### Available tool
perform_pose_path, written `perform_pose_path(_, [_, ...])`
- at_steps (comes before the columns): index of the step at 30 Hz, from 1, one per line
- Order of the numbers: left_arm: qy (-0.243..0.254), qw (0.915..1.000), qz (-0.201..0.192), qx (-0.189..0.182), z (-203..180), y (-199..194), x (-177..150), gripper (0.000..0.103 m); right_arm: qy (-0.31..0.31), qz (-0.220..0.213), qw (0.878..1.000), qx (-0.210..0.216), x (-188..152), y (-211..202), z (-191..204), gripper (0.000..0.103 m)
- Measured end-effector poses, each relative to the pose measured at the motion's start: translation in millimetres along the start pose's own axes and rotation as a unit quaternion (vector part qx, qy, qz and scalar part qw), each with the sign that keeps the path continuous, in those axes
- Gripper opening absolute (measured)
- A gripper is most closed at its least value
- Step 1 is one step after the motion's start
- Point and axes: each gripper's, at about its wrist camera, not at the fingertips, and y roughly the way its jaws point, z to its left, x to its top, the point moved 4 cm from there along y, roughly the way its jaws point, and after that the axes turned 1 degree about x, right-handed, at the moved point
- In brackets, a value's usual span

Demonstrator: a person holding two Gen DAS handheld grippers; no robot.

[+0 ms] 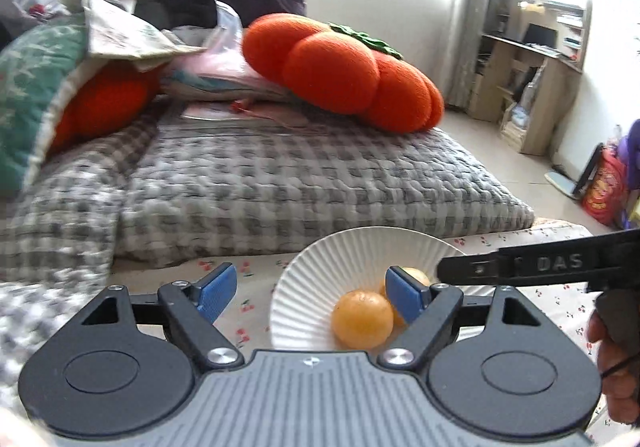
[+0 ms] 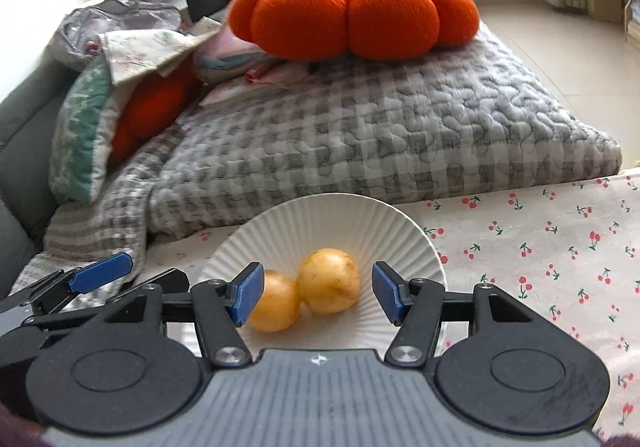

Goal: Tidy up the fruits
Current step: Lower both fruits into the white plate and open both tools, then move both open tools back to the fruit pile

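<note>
Left wrist view: left claw [image 1: 308,293] spread wide, nothing between pads. White ribbed plate [image 1: 320,267] on cherry-print cloth [image 1: 560,299]; orange fruit [image 1: 362,319] in plate, second fruit behind blue pad, mostly hidden. Right claw's black arm crosses at right.

Right wrist view: right claw [image 2: 318,295] spread, empty, hovering over plate [image 2: 340,215]. Two yellow-orange fruits [image 2: 328,281] touching, both inside plate. No loose fruit visible on cloth; task looks nearly finished.
</note>
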Motion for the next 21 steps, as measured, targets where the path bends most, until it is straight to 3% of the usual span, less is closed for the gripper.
perform_pose_path(6, [-0.052, 0.9985, 0.012, 0.014, 2.9, -34.9, -5.3, 0.084, -0.016, -0.007, 1.0, 0.008, -14.6, -31.0, 17.0, 0.064])
perform_pose_path(8, [-0.063, 0.9976, 0.014, 0.023, 2.9, -46.3, -9.4, 0.084, -0.021, -0.011, 1.0, 0.007, -20.3, -43.3, 20.2, 0.071])
perform_pose_path(15, [-0.071, 0.9961, 0.017, 0.049, -1.5, -87.3, -32.8, 0.088, -0.059, -0.031, 0.998, 0.007, -45.8, -90.7, 40.4, 0.077])
perform_pose_path(21, [-0.095, 0.9936, 0.026, 0.055, 0.3, -117.7, -59.7, 0.092, -0.065, -0.031, 0.997, 0.019, -73.0, -119.7, 49.4, 0.09])
